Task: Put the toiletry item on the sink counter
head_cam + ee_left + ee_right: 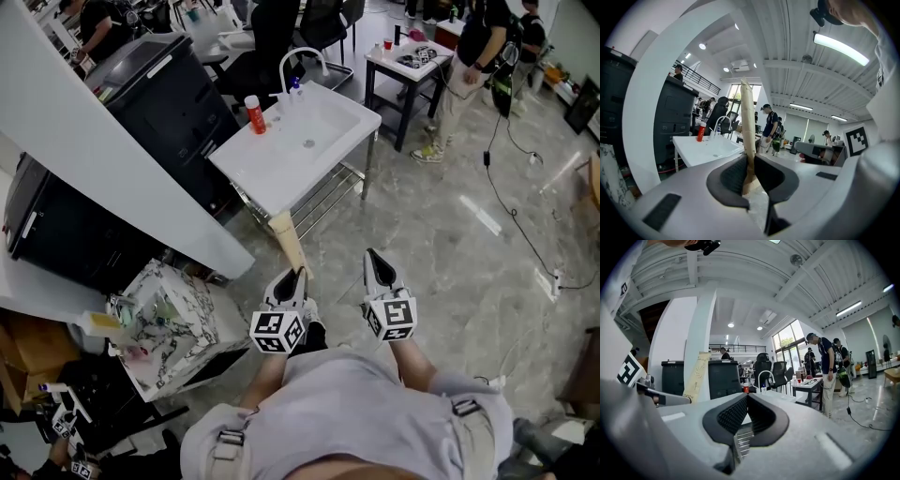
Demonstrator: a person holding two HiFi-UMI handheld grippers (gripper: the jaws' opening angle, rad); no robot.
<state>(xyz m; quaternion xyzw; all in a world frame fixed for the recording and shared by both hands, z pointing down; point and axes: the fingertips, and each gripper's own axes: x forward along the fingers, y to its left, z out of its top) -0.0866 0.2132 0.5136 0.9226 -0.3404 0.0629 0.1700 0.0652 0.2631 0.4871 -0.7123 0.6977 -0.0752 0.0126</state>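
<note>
In the head view, your left gripper [292,277] pinches the near end of a long tan carton [285,236]. The carton points toward the white sink tabletop [272,169] but is well apart from it. Your right gripper [374,260] rides alongside.

In the left gripper view, the jaws clamp the carton's flat faces close to its base. It looks like light, thin cardboard that would probably crush or pivot, so keep your pinch gentle and low.

In the right gripper view, the jaws are pressed together on nothing, and the carton stands off to the left.

long tan toiletry box [289,246]: matt cardboard
white sink counter [272,178]: smooth, glossy
grey marbled floor [450,253]: polished stone look
</note>
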